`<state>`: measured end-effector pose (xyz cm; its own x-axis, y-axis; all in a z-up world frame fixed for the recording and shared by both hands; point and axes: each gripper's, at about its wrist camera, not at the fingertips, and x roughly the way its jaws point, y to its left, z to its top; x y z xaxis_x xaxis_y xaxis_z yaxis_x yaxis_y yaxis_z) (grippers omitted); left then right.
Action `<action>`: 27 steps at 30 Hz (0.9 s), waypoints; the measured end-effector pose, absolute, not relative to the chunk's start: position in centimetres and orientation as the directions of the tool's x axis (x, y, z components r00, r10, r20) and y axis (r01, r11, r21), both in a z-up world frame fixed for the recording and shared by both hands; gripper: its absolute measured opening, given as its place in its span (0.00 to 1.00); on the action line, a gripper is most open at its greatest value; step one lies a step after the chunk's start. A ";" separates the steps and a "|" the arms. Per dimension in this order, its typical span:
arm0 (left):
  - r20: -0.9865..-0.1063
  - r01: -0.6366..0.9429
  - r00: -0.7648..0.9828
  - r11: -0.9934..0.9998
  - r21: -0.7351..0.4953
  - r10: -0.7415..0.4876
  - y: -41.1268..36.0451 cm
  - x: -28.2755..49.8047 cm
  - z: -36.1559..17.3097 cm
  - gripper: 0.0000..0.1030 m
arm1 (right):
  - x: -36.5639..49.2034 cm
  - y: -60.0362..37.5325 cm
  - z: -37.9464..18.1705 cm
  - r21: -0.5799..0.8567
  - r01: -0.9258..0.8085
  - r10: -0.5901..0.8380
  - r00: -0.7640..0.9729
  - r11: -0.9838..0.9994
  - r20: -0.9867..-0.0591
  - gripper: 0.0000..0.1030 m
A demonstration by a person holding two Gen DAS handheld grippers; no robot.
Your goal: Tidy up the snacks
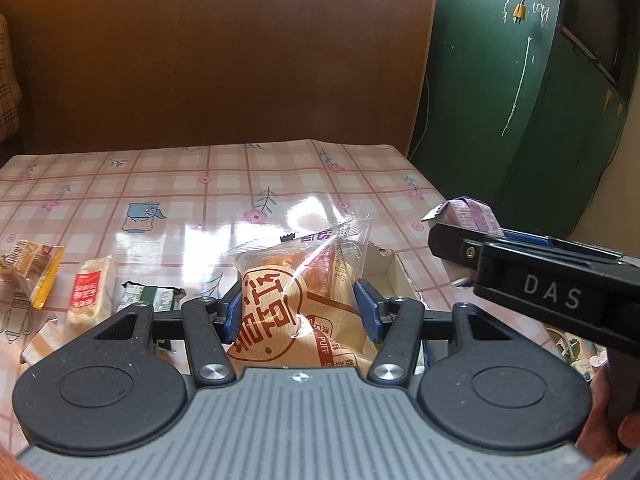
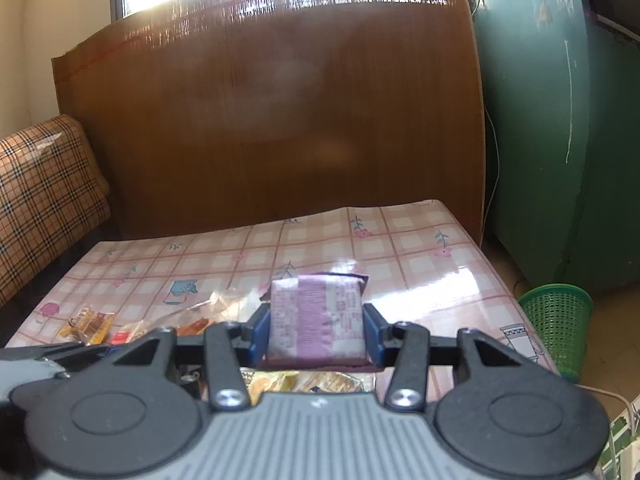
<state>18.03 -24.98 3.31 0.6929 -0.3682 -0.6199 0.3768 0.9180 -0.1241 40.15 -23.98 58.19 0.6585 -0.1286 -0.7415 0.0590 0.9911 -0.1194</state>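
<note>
My left gripper (image 1: 301,307) is shut on a clear-topped orange puff snack bag (image 1: 296,300) with red characters, held above the table. A white cardboard box (image 1: 390,270) sits just behind and right of it. My right gripper (image 2: 316,332) is shut on a purple snack packet (image 2: 316,320), held above the table; it also shows in the left wrist view (image 1: 472,216) at the right, over the box's right side. A yellow packet (image 1: 38,276), a red-labelled bar (image 1: 90,290) and a green-and-white packet (image 1: 148,296) lie at the left.
The pink checked tablecloth (image 1: 224,188) covers the table, backed by a brown wooden board (image 1: 224,60). A green cabinet (image 1: 520,80) stands to the right, with a green mesh bin (image 2: 558,324) on the floor. A plaid sofa (image 2: 40,200) is at the left. More snacks (image 2: 316,384) lie beneath my right gripper.
</note>
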 end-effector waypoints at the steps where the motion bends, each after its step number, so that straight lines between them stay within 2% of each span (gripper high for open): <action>1: -0.622 0.379 0.689 0.917 -0.126 -0.371 -25.1 18.3 3.2 0.66 | 40.4 -24.1 58.0 -0.118 0.061 -0.129 0.657 0.991 -0.743 0.45; 14: -0.627 0.407 0.660 0.899 -0.165 -0.414 -25.8 20.0 1.8 0.66 | 42.1 -25.3 56.1 -0.117 0.100 -0.154 0.638 0.988 -0.755 0.45; 16: -0.616 0.419 0.666 0.894 -0.159 -0.421 -25.8 19.8 1.9 0.85 | 42.1 -25.3 56.0 -0.110 0.099 -0.148 0.638 0.989 -0.755 0.52; 18: -0.616 0.419 0.669 0.895 -0.151 -0.417 -25.6 19.5 2.1 0.87 | 41.8 -25.2 56.2 -0.112 0.102 -0.151 0.645 0.989 -0.749 0.53; 22: -0.620 0.403 0.676 0.904 -0.141 -0.398 -25.2 19.1 2.5 1.00 | 41.3 -24.8 56.8 -0.110 0.092 -0.144 0.653 0.990 -0.744 0.53; 27: -0.626 0.362 0.699 0.926 -0.105 -0.345 -24.1 18.2 3.6 1.00 | 40.3 -24.0 58.3 -0.135 0.080 -0.153 0.675 0.988 -0.722 0.57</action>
<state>18.21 -24.09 3.64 0.6990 -0.3449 -0.6264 0.3624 0.9260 -0.1054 40.28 -23.98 58.28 0.6749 -0.1530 -0.7219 0.0800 0.9877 -0.1345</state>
